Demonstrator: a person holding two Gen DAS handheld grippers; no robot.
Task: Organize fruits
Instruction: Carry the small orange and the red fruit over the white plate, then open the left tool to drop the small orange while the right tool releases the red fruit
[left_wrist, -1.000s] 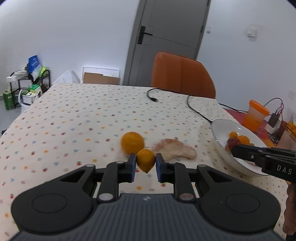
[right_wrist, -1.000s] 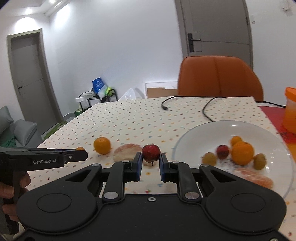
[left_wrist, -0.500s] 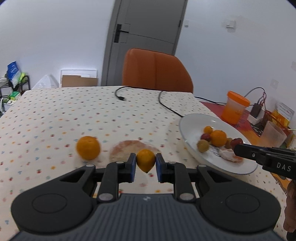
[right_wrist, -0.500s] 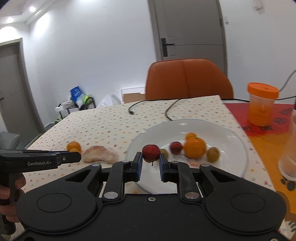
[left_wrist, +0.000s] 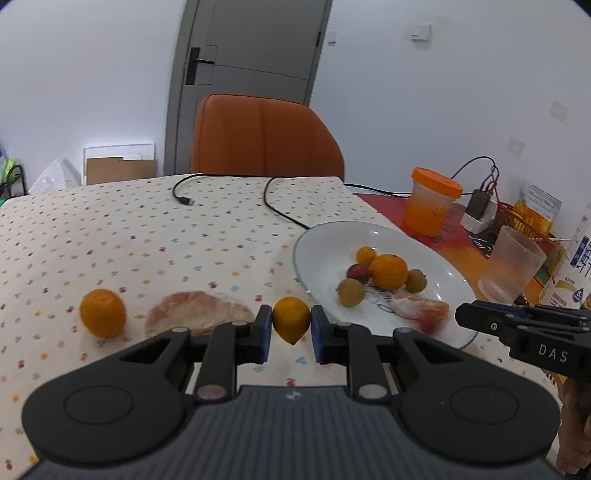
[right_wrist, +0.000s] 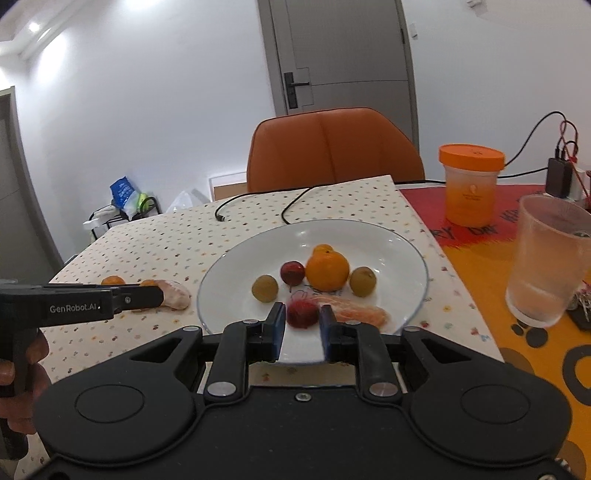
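My left gripper (left_wrist: 291, 328) is shut on a small yellow-orange fruit (left_wrist: 291, 319), held above the dotted tablecloth just left of the white plate (left_wrist: 321, 254). My right gripper (right_wrist: 303, 326) holds a small red fruit (right_wrist: 303, 314) between its pads over the near part of the plate (right_wrist: 410, 258); the fruit looks blurred. The plate holds an orange (right_wrist: 327, 270), a small orange fruit behind it, a dark red fruit (right_wrist: 292, 272), two brownish-green fruits (right_wrist: 264, 288) and a peeled citrus segment (right_wrist: 364, 313). An orange (left_wrist: 102, 312) and a peeled pomelo piece (left_wrist: 199, 314) lie on the cloth.
An orange-lidded jar (right_wrist: 470, 184) and a frosted cup (right_wrist: 546, 258) stand right of the plate on the red-orange mat. A black cable (left_wrist: 280, 206) lies across the far cloth. An orange chair (left_wrist: 264, 138) stands behind the table.
Both grippers moved right with their fruits. The right gripper went from the plate's left rim to over its near part. The left gripper came closer to the plate.
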